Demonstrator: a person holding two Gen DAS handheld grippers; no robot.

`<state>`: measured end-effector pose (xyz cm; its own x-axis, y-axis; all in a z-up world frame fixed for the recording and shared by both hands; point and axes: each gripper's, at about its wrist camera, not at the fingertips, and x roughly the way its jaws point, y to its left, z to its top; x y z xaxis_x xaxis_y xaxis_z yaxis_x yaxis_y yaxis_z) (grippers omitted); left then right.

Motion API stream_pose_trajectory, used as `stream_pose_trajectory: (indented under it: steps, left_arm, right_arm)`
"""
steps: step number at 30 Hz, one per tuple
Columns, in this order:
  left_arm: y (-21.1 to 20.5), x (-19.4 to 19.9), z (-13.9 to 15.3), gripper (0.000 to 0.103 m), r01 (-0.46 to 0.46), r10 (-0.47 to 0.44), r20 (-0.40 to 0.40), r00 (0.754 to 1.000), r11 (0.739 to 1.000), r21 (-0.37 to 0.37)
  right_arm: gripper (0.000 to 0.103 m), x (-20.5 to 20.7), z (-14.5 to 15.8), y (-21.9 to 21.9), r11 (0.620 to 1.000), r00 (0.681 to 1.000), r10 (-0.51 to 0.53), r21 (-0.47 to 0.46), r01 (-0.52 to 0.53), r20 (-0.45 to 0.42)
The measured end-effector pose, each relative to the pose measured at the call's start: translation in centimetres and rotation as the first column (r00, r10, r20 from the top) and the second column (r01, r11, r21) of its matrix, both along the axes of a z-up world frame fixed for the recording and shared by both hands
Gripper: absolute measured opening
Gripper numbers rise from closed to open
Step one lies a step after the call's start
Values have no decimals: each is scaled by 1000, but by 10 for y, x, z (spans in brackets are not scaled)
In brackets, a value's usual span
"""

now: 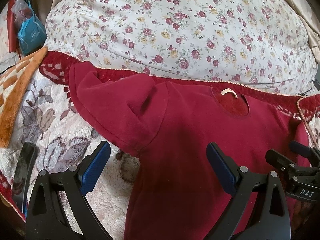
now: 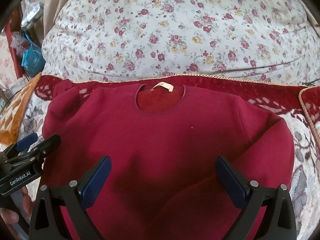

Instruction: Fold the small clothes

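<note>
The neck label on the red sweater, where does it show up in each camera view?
Left wrist view: neck label, right of centre, inside the sweater collar.
Right wrist view: neck label, top centre, inside the collar.
Shared landmark: the flowered pillow just behind it.

A home bedroom: floral quilt [image 2: 180,30] above a plush patterned blanket [image 1: 60,120].
</note>
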<state>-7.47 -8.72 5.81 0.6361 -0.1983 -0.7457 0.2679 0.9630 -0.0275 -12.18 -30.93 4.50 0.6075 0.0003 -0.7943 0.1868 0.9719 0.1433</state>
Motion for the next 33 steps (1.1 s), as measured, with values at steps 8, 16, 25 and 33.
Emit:
stream_pose_trajectory:
  steps: [8, 16, 25, 33]
  left_arm:
    - [0, 1, 1, 97, -1, 1, 0, 1000, 1000, 2]
    - [0, 1, 1, 97, -1, 1, 1, 1000, 1000, 4]
    - [0, 1, 1, 97, 0, 0, -1, 1000, 1000, 3]
    - [2, 1, 0, 97, -2, 2, -2, 1000, 1000, 1]
  right_arm:
    - [103, 2, -2, 1, 1000, 1000, 7, -16, -7, -20]
    - [103, 2, -3, -2, 1000, 1000, 9, -20, -9, -27]
    - [103, 3, -4, -2, 1000, 999, 11, -24, -12, -34]
    - [103, 4, -5, -3, 1000, 999, 14, -25, -15, -40]
